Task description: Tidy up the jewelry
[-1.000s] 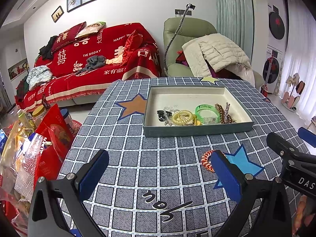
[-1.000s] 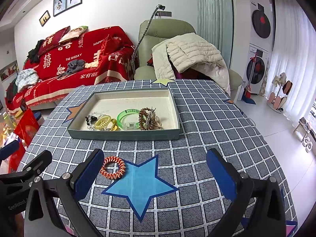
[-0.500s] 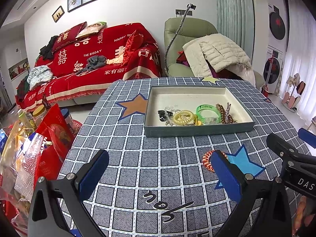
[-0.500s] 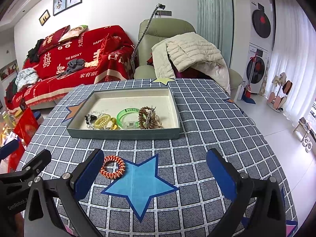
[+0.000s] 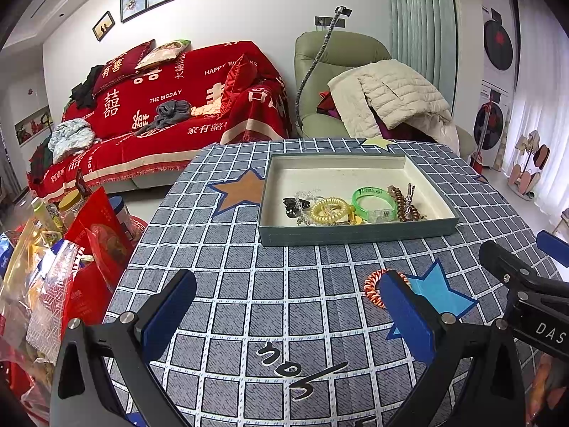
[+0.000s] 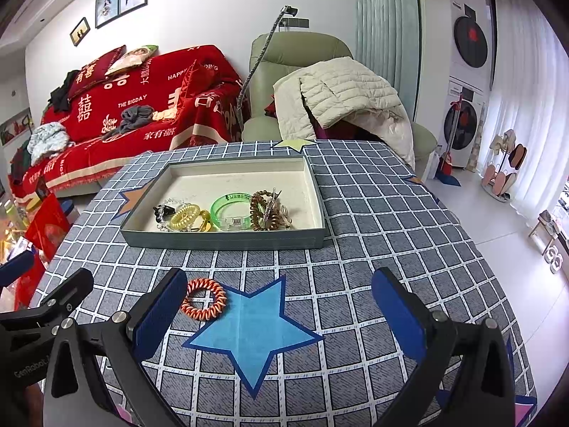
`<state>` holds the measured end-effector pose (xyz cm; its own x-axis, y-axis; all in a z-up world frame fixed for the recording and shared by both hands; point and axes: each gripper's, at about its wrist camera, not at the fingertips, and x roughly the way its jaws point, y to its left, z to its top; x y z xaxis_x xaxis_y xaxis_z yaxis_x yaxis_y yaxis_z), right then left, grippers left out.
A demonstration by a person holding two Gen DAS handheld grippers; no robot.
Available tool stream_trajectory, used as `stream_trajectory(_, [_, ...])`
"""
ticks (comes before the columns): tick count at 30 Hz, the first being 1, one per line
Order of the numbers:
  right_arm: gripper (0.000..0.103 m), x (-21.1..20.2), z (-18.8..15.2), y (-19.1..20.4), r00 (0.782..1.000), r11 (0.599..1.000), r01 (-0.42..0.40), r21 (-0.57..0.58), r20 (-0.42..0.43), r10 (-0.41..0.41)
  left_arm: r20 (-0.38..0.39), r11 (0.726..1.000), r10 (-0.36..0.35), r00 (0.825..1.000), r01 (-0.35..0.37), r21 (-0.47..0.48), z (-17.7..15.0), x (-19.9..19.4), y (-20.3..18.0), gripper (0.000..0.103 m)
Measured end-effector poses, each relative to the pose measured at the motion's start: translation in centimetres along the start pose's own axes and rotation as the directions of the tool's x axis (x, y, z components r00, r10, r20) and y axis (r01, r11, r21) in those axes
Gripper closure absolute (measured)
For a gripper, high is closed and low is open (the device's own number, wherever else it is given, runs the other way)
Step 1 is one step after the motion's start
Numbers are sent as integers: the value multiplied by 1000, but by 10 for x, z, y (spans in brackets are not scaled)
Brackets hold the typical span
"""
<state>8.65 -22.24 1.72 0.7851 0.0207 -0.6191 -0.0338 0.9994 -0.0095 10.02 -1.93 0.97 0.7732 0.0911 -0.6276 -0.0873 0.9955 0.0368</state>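
Over a checked tablecloth (image 6: 373,213), 1 orange spiral hair tie (image 6: 202,300) lies outside the tray (image 6: 220,240), at a blue star's (image 6: 254,327) edge. The right gripper (image 6: 279,315) and left gripper (image 5: 284,315) hover wide open, empty. Pickup looks next: the right one must shift left to straddle the coiled, springy loop.
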Motion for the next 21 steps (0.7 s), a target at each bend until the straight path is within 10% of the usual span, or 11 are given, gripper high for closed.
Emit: stream_trajectory(21, [0,6,-7,1,1000,1000,4,1,-10,-4,-10,1000,-5,1000,5,9,-5,2,-2,0])
